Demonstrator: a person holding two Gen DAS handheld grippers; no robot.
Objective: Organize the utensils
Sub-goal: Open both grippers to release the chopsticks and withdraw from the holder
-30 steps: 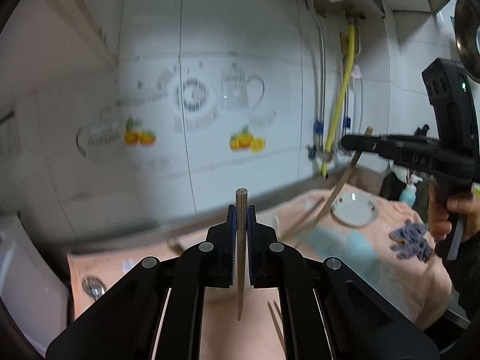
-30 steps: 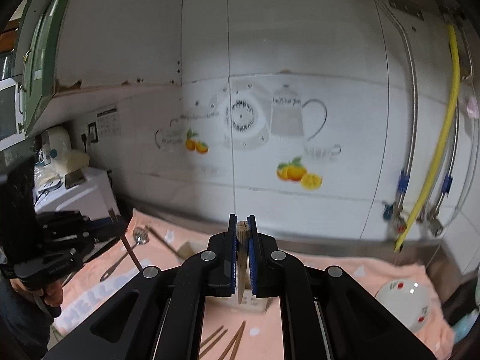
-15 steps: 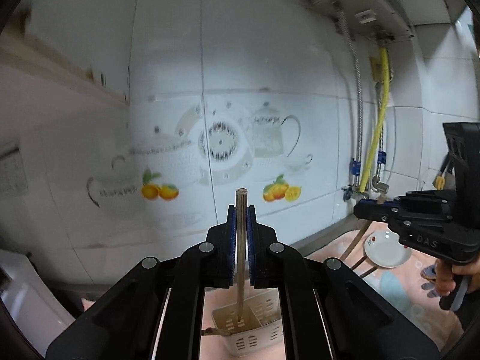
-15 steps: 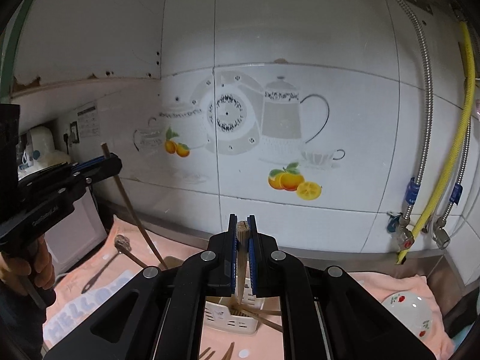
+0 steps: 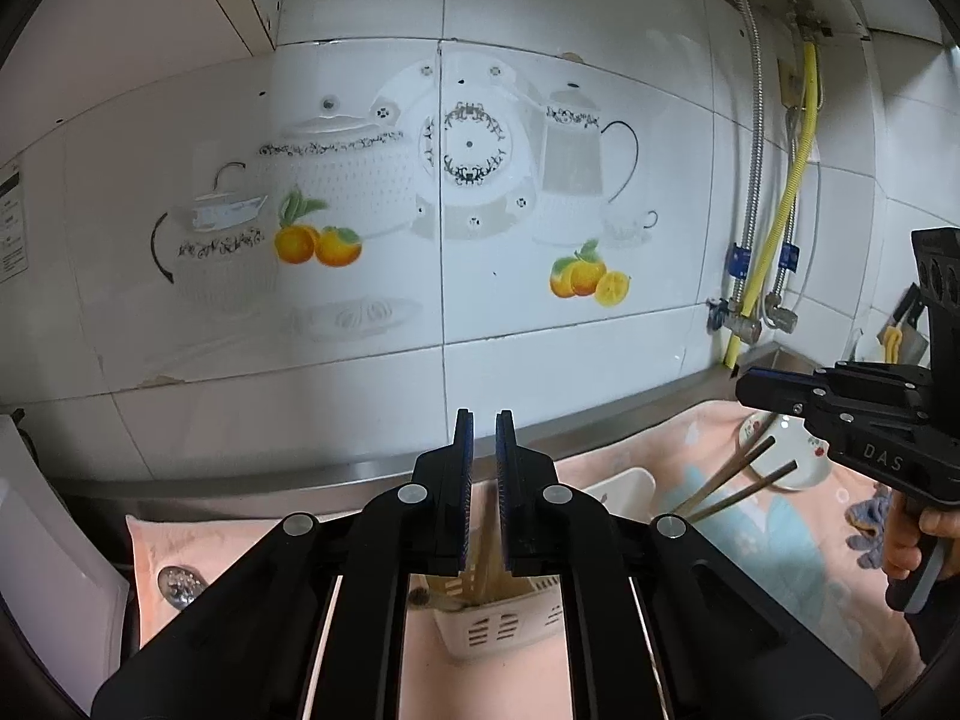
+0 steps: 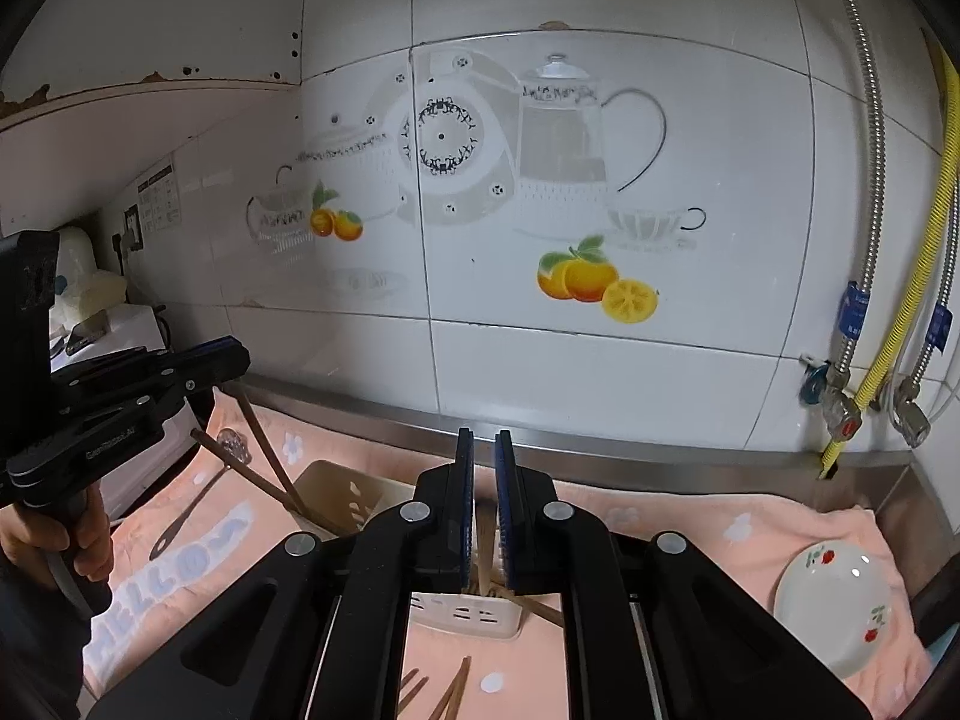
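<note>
A white slotted utensil holder (image 5: pixel 504 624) stands on the peach cloth, right under both grippers; it also shows in the right wrist view (image 6: pixel 465 609). Wooden chopsticks (image 5: pixel 735 483) lean out of it to the right, and others (image 6: pixel 270 468) lean out to the left. My left gripper (image 5: pixel 483 420) is slightly open and empty above the holder, with a chopstick (image 5: pixel 489 552) below its jaws. My right gripper (image 6: pixel 483 438) is slightly open and empty, with a chopstick (image 6: pixel 483 567) dropping between its fingers into the holder.
A metal spoon (image 6: pixel 198 492) lies on the cloth at the left. Loose chopsticks (image 6: pixel 447 693) lie in front of the holder. A small white plate (image 6: pixel 837 606) sits at the right. The tiled wall with pipes (image 6: pixel 864 276) stands close behind.
Both grippers came over the holder and opened. The chopstick each one held has dropped out of the jaws into the holder.
</note>
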